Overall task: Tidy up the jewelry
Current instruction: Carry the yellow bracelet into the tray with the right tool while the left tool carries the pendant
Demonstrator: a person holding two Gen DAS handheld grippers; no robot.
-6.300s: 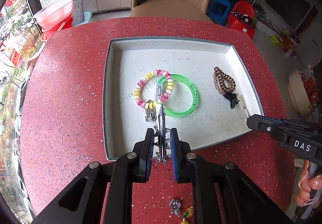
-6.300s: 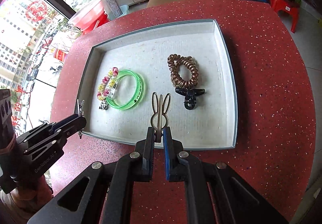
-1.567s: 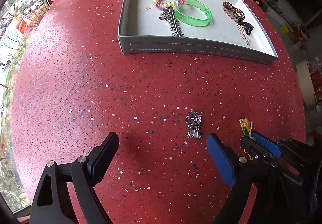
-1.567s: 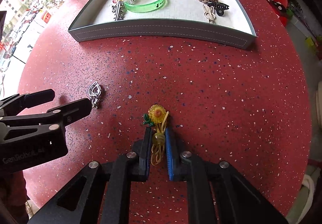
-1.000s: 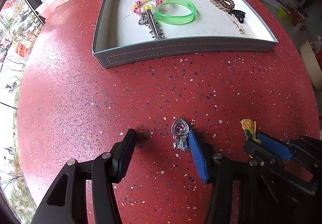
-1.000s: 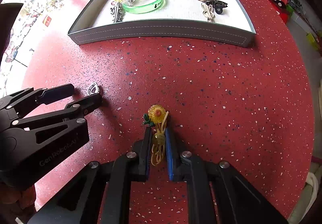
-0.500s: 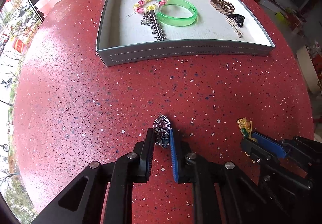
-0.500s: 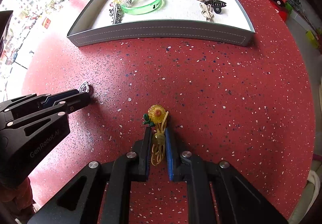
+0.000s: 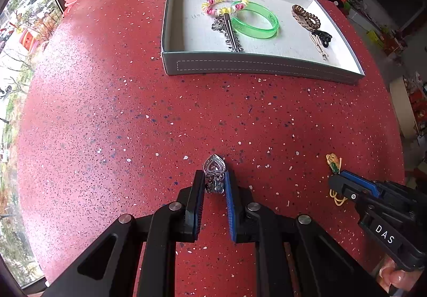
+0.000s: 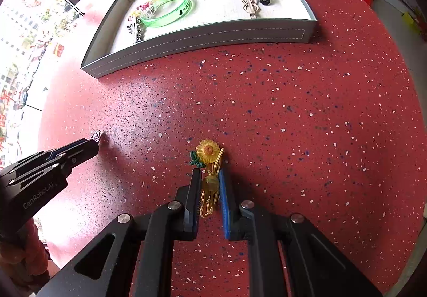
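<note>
Red speckled stone makes up the round table [image 9: 106, 110], and near its front edge two pieces are already pinched and waiting to go to the grey tray [image 9: 256, 67] at the far side. At the centre of the step is the silver heart pendant [image 9: 214, 167], clamped between the pads of the left gripper [image 9: 213, 185] with its heart end poking out past the tips and its dangling charms caught between the pads. Just to its right, the right gripper [image 10: 209, 185] is pressed together on the yellow bead and elastic loop of the sunflower hair tie [image 10: 208, 154], the flower itself free beyond the tips. Doing this well probably means lifting both straight up first, since each piece sits at or barely above the stone, then carrying them high enough to clear the tray's stitched front wall before lowering. Inside, the beaded bracelet [image 9: 224, 2], green bangle [image 9: 254, 21] and silver clip [image 9: 231, 35] crowd the left half, while the coil hair tie [image 9: 305, 18], black claw clip [image 9: 323, 37] and bunny clip [image 10: 250, 5] sit to the right; the white floor between the two groups looks like the best landing room. Between grippers and tray the table is open, though the two tools ride close together and could knock if they converge.
</note>
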